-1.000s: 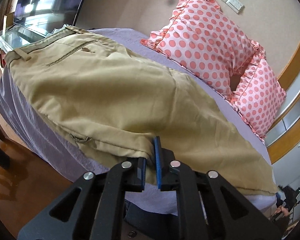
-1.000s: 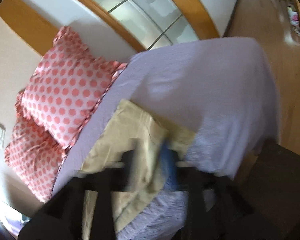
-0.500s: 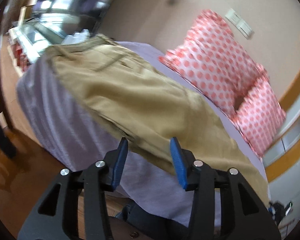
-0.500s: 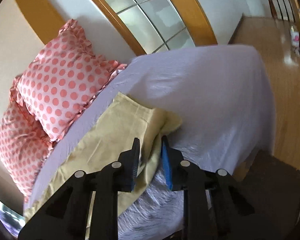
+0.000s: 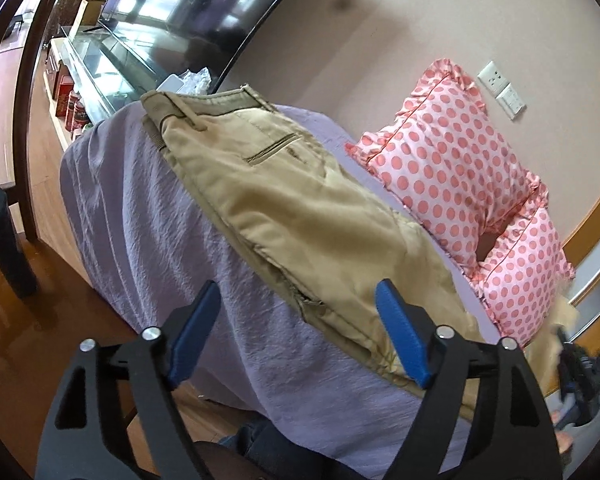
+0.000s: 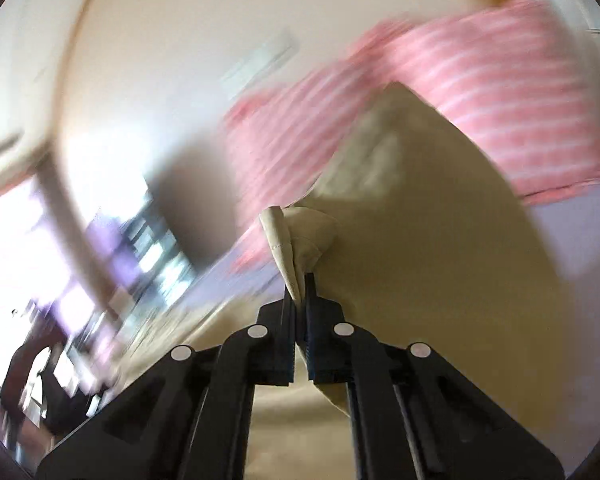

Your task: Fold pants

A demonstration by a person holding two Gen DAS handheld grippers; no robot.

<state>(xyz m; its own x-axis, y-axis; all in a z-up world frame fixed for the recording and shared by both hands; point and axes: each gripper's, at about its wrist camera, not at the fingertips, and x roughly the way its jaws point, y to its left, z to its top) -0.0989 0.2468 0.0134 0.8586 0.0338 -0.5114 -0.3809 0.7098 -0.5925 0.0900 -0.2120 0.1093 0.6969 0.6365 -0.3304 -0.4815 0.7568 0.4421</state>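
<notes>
The left gripper [image 5: 296, 320] is hanging spread wide over the pants [image 5: 300, 216]; the right gripper [image 6: 299, 292] is pinching their hem

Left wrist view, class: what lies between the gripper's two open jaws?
The near seam edge of the khaki pants crosses the gap over the purple bedsheet. The left gripper touches neither, shown in the left wrist view.

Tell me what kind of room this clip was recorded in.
Probably a bedroom: a bed with a lilac sheet, two pink polka-dot pillows against the wall, and a large dark TV screen above a glass-topped stand. Khaki pants lie on the bed.
</notes>
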